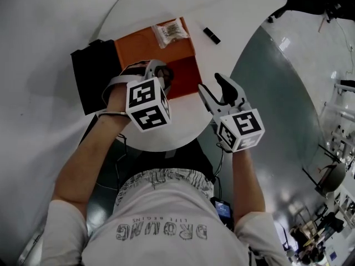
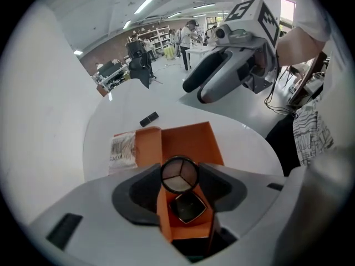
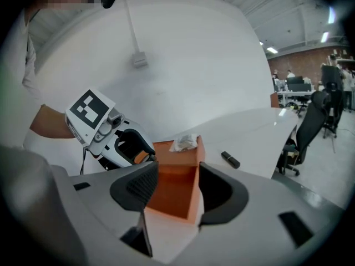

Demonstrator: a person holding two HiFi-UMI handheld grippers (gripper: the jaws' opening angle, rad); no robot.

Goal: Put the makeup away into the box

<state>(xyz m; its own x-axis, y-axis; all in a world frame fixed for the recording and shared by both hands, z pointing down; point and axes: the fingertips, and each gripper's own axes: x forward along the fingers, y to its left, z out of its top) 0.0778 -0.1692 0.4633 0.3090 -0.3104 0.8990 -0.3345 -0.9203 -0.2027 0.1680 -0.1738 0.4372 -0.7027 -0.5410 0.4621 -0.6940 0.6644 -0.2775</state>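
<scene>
While a round compact (image 2: 179, 175) with a three-part pan is clamped between the pads of the left gripper (image 1: 159, 73), that gripper is pointed steeply down over the open orange box (image 1: 150, 47). A square compact (image 2: 187, 208) is seen lying inside the box, just below the held one. The right gripper (image 3: 176, 180) is held with its jaws well apart and nothing between them, just beside the box's right wall. A clear packet (image 1: 171, 32) is laid on the box's far flap. A small black tube (image 1: 211, 35) is left on the white round table (image 1: 166, 134), apart from the box.
</scene>
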